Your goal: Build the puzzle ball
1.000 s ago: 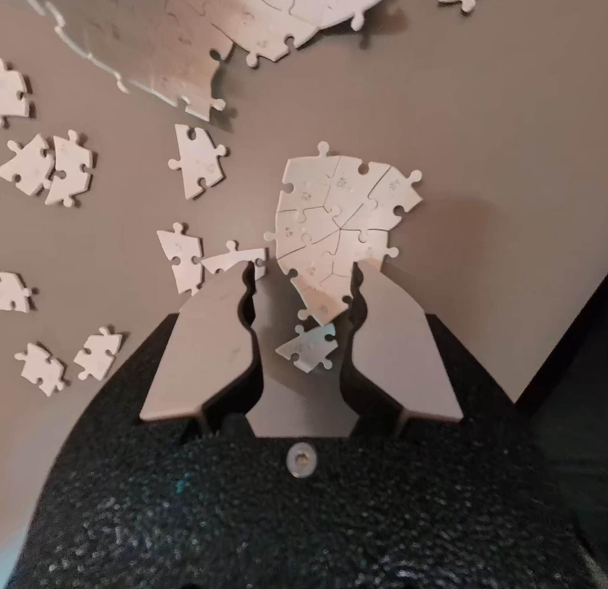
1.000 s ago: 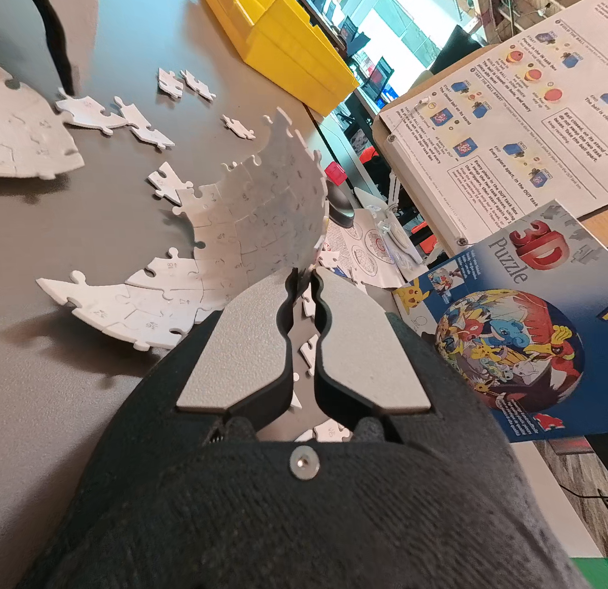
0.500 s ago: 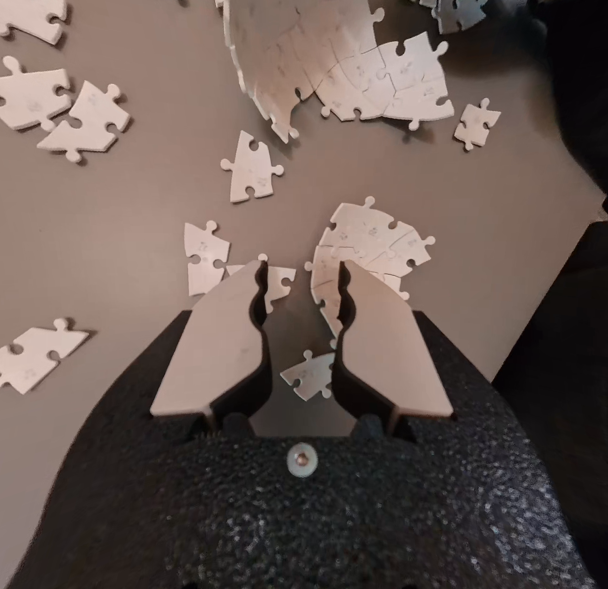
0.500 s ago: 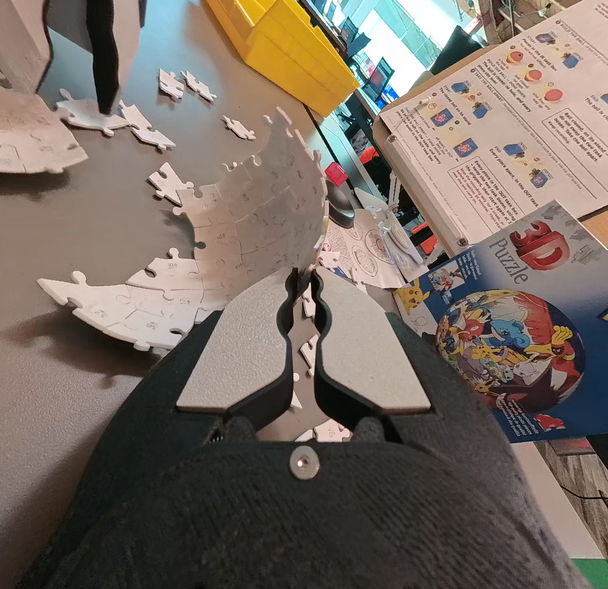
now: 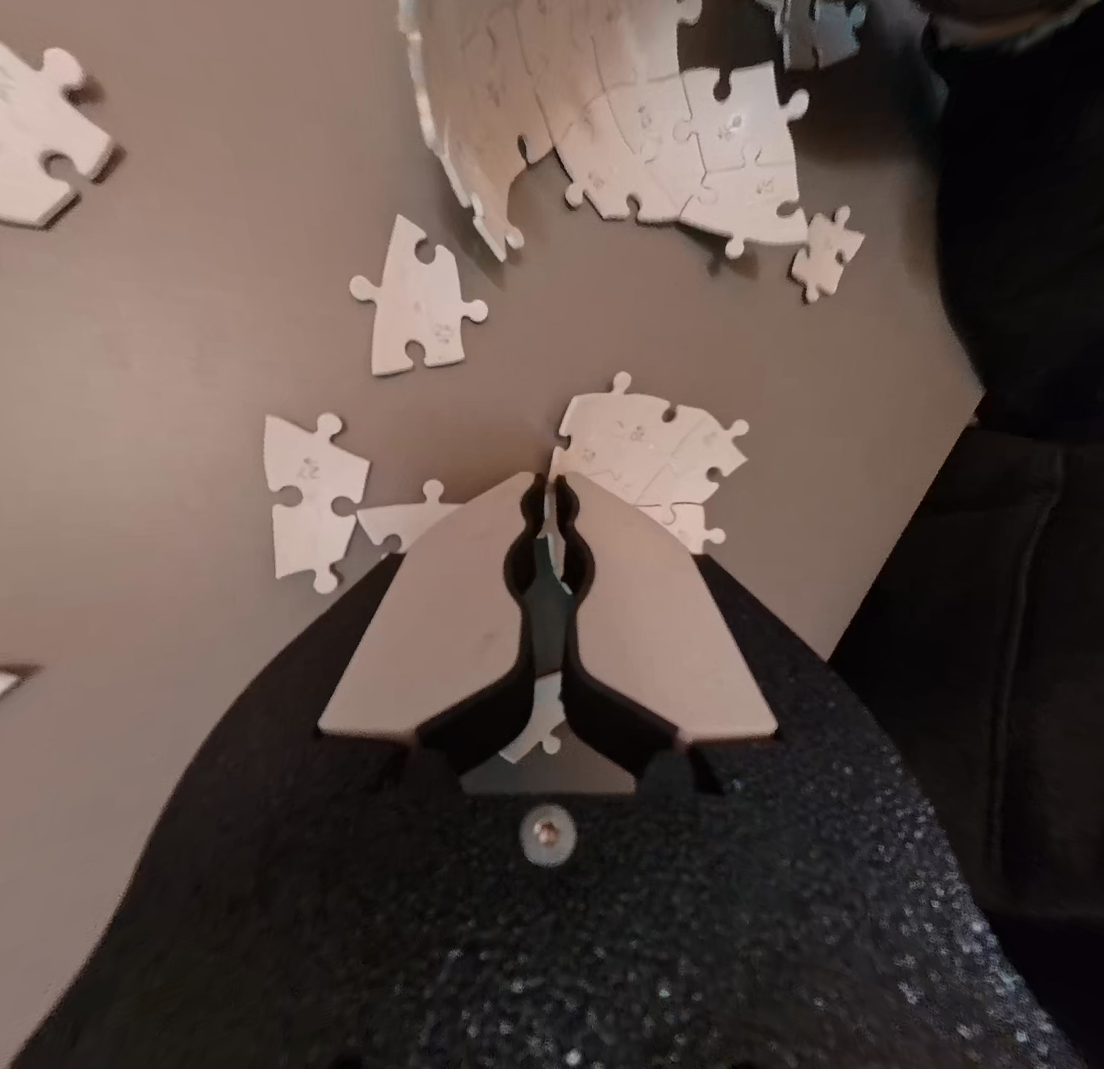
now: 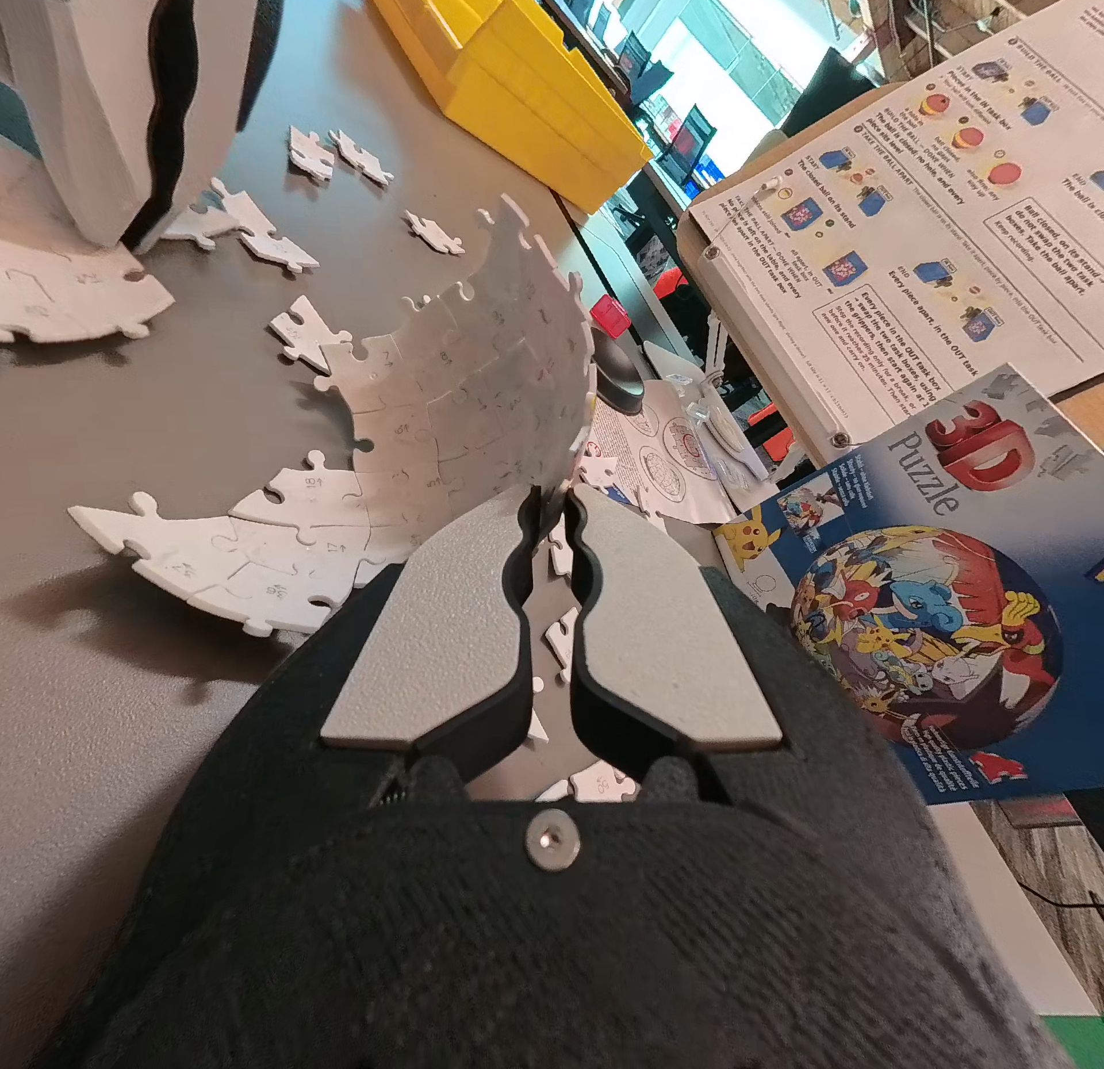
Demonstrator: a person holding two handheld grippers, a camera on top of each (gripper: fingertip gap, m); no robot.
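Note:
A large curved shell of joined white puzzle pieces rests on the grey table. My right gripper is shut on its near rim. The shell also shows in the left wrist view. A small joined patch of pieces lies near the table's right edge. My left gripper is shut on its left edge, and a white sliver shows between the fingers. In the right wrist view the left gripper stands over that patch. Loose white pieces lie around.
More loose pieces lie at the left and beside the shell. A yellow bin stands at the far side. A puzzle box and an instruction sheet stand to the right. The table edge is close on the right. Across from one pair of fingers to the other is roughly 15 centimetres.
My left gripper has come down to the small patch and its fingers have closed from wide open to nearly together. The right gripper has kept still on the shell's rim.

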